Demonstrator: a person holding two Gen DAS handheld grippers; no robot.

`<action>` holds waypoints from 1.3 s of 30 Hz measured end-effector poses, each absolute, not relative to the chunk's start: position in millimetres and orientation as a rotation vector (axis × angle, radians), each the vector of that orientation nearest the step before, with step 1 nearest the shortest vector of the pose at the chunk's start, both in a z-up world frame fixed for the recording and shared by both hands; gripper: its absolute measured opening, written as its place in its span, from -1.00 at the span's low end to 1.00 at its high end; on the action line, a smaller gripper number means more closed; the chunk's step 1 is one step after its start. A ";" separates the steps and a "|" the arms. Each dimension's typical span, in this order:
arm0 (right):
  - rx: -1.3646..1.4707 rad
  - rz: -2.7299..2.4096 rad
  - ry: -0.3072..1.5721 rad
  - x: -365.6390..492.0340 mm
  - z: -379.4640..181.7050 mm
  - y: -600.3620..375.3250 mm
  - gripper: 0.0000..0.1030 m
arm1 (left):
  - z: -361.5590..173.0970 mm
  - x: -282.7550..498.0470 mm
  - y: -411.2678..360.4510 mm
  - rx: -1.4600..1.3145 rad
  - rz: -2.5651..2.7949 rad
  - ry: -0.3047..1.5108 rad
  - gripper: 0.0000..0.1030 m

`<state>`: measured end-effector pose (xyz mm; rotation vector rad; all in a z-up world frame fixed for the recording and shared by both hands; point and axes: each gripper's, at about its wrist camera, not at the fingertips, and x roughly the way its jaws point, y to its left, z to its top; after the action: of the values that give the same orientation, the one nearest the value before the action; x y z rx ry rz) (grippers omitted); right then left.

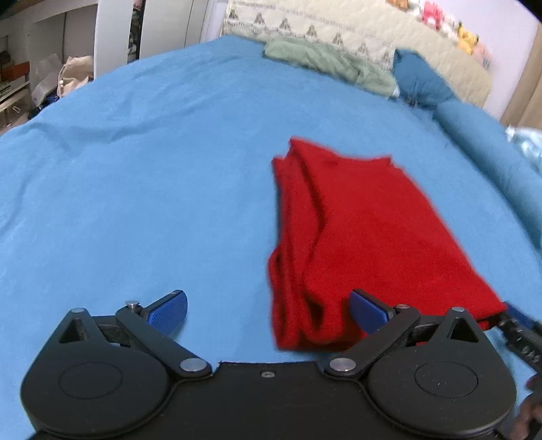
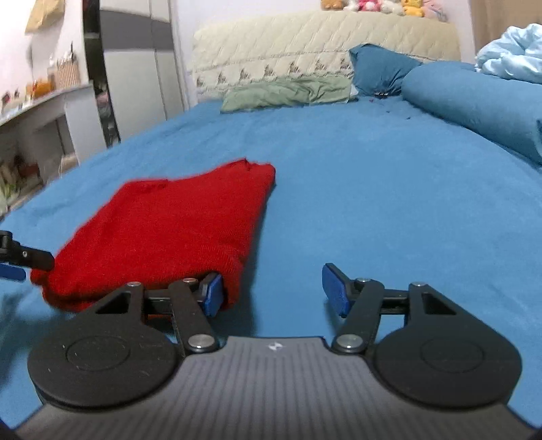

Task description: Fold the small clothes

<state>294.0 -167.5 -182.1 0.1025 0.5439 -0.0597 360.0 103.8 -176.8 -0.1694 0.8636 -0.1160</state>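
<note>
The red garment (image 1: 355,237) lies folded into a long, narrow bundle on the blue bed sheet (image 1: 152,176), its long axis running from the near edge by the tongs away toward the headboard (image 2: 321,44); in the left wrist view its layered fold edges sit along the left side and the far end tapers slightly. The left tongs (image 1: 267,311) are spread wide and hold nothing, the left blue pad (image 1: 167,313) resting over bare sheet and the right one (image 1: 367,311) over the near end of the garment. The right tongs (image 2: 272,291) are also wide open and empty; the left pad (image 2: 213,294) sits just against the near right corner of the garment, though motion blur makes it hard to tell whether it actually touches the cloth, and the other pad (image 2: 335,289) is over bare sheet. At the far end of the bed lie a crumpled green cloth (image 2: 288,91) and a dark blue pillow (image 2: 379,67) in front of the quilted beige headboard, with plush toys (image 2: 382,5) lined along its top. A rolled blue duvet (image 2: 474,101) runs along the right side, pale blue bedding (image 2: 511,54) beyond it. To the left stand a white wardrobe (image 2: 142,50) and cluttered shelves (image 2: 37,111). A small white logo (image 2: 274,346) marks the right gripper body; it is not readable as text.
</note>
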 end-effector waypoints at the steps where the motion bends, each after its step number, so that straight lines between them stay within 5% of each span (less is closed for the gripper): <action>1: 0.088 -0.057 0.564 294.2 -186.5 -167.4 0.47 | -185.0 361.6 101.8 -0.132 -0.102 0.890 0.87; 12: 0.111 0.033 0.680 286.5 -176.4 -178.3 0.50 | -173.9 355.2 100.2 -0.118 -0.099 0.901 0.79; 14: 0.136 0.107 0.680 280.2 -148.8 -186.6 0.64 | -155.0 351.7 97.9 -0.128 -0.110 0.855 0.86; 16: 0.180 0.163 0.681 280.7 -119.3 -196.0 1.00 | -131.8 354.1 96.8 -0.129 -0.129 0.789 1.00; 21: 0.369 0.211 0.685 322.2 -75.4 -222.8 1.00 | -113.0 397.0 92.4 -0.142 -0.191 0.781 1.00; 34: 0.469 0.201 0.828 414.3 -169.1 -212.7 1.00 | -175.1 466.6 78.9 -0.236 -0.261 0.937 0.91; 38: 0.484 0.234 0.851 420.0 -189.6 -202.8 0.61 | -184.8 471.6 75.5 -0.249 -0.264 0.938 0.85; 39: 0.489 0.240 0.841 420.8 -191.2 -201.6 0.31 | -185.6 473.0 74.5 -0.252 -0.264 0.942 0.77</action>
<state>420.8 -201.6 -191.2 0.4890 0.8412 0.2398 473.0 74.5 -185.6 -0.2518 0.9415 -0.2642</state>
